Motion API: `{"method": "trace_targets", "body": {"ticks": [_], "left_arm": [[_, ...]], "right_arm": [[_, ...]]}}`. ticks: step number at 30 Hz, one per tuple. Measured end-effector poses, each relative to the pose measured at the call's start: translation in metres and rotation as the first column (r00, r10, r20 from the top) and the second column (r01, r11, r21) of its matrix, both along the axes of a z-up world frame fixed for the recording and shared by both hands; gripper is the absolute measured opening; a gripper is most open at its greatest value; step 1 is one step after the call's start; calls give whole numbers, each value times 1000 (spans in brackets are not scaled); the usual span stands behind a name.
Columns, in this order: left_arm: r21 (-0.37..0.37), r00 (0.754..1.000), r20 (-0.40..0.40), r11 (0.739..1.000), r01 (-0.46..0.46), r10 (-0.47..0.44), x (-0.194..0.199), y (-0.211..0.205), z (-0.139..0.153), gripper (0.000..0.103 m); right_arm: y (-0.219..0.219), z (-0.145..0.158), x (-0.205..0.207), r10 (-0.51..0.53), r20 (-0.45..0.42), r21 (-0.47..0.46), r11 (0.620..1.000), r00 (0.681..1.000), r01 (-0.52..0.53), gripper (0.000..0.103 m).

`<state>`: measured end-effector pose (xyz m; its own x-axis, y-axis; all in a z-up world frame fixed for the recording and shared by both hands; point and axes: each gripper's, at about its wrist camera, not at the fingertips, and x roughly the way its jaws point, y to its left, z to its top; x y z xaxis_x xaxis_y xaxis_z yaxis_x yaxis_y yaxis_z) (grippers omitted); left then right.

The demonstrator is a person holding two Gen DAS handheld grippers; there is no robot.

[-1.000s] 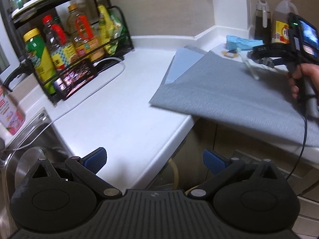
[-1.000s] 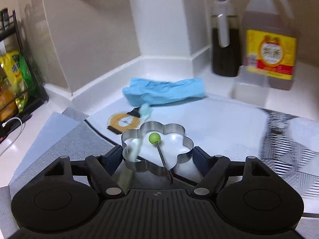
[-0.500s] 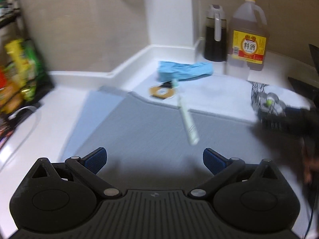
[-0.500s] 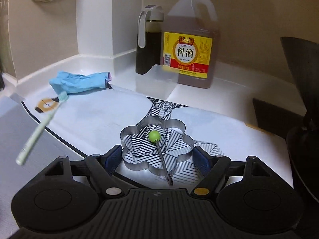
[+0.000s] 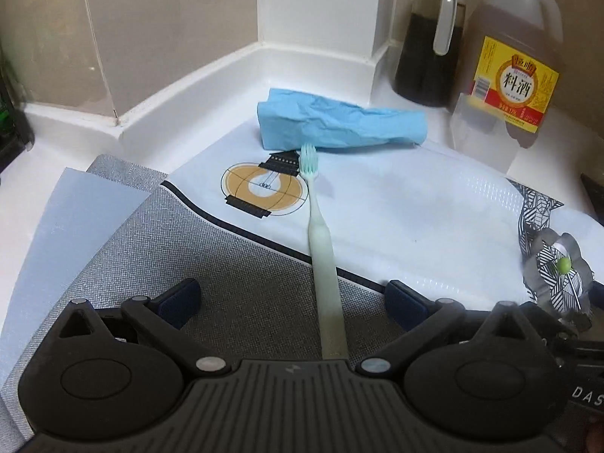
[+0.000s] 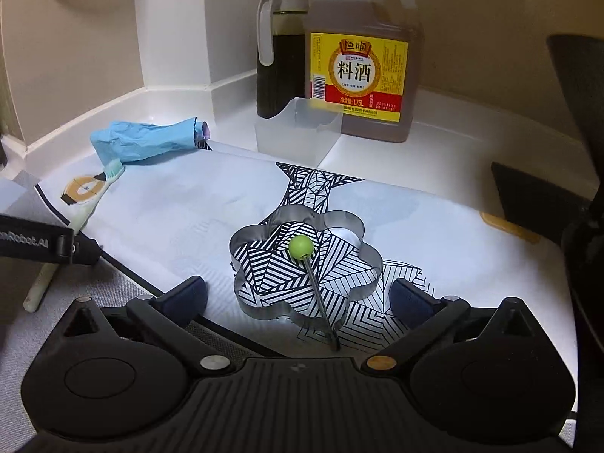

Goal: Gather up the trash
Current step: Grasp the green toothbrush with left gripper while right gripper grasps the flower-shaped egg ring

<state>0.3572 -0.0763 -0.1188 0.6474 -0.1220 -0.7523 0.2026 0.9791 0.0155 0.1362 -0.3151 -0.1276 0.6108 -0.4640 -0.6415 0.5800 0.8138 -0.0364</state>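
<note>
I log: crumpled blue paper wad [image 5: 341, 124], lying flat by counter's back corner; pale green toothbrush [image 5: 321, 260], flat, bristles just beside wad; flower-shaped metal ring [image 6: 305, 264] with green-knobbed pin, flat on patterned sheet.

beige tile wall [image 5: 132, 37] – white counter [image 6: 453, 113] corner.

Bottles [image 6: 362, 56] and tub [image 6: 296, 130] block the corner; mat [image 6: 181, 219] open.
</note>
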Motion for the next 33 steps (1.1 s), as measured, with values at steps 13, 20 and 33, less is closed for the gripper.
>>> {"method": "trace_targets", "body": {"ticks": [13, 20, 33], "left_arm": [[-34, 987, 159, 999, 14, -8, -21, 3, -7, 103], [-34, 987, 160, 999, 15, -9, -20, 3, -8, 103], [-35, 987, 160, 999, 15, -9, -20, 4, -8, 103]], "right_arm": [[0, -1, 8, -11, -9, -10, 1000, 1000, 11, 103], [0, -1, 8, -11, -10, -11, 1000, 1000, 11, 103], [0, -1, 8, -12, -9, -10, 1000, 1000, 12, 103]]}}
